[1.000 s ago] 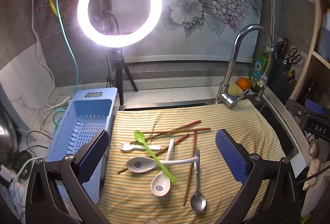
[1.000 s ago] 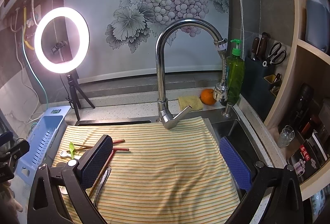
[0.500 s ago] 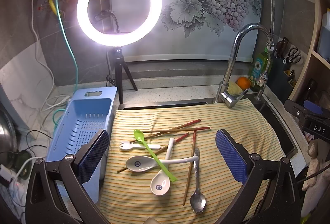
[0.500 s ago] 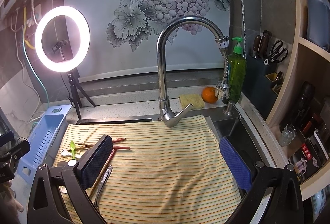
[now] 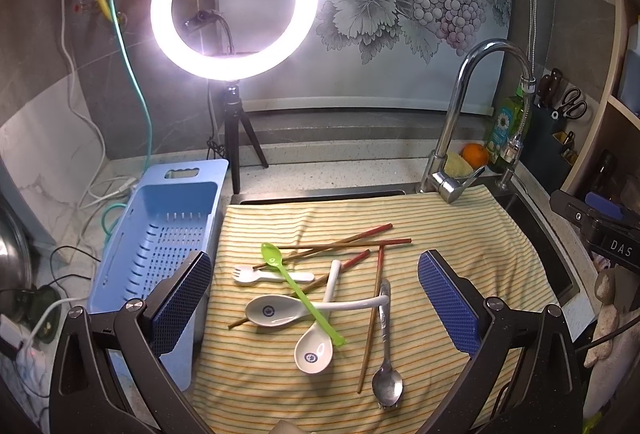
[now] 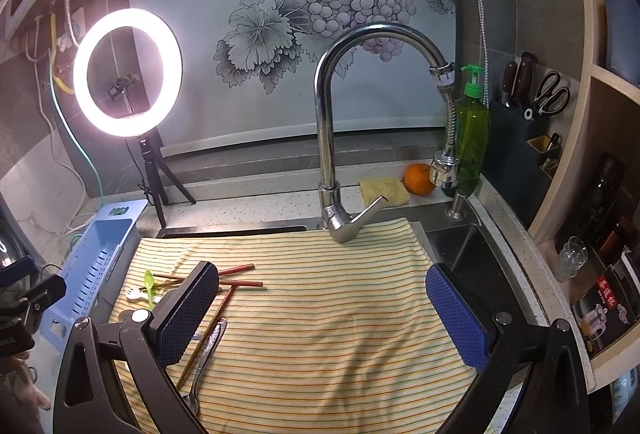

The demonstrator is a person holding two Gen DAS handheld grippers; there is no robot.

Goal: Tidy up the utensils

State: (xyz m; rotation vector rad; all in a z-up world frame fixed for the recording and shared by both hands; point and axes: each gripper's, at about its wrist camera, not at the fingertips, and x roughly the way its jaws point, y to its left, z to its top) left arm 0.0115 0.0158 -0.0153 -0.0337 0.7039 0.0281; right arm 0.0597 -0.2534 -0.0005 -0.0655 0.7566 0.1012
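Observation:
A pile of utensils lies on the striped cloth [image 5: 460, 234]: several red-tipped chopsticks [image 5: 344, 240], a green plastic spoon [image 5: 296, 284], a white plastic fork [image 5: 264, 276], two white ceramic spoons [image 5: 276, 310] [image 5: 314, 350] and a metal spoon [image 5: 386, 374]. My left gripper [image 5: 314, 298] hangs open above the pile, its blue pads wide apart. My right gripper [image 6: 322, 308] is open too, over bare cloth [image 6: 320, 334] to the right of the pile. In the right wrist view its left finger hides part of the chopsticks [image 6: 240, 276] and the metal spoon [image 6: 208, 350].
A light blue slotted basket [image 5: 160, 234] stands left of the cloth. A ring light on a tripod [image 5: 234, 2] is behind it. The chrome faucet [image 6: 332, 154] rises at the cloth's far edge, with a sponge [image 6: 382, 190], an orange [image 6: 418, 178] and a green soap bottle [image 6: 472, 130] beyond. The open sink [image 6: 468, 258] lies right.
Both views have shifted only slightly; the right gripper has drifted a little. No utensil has moved, and both grippers have stayed open.

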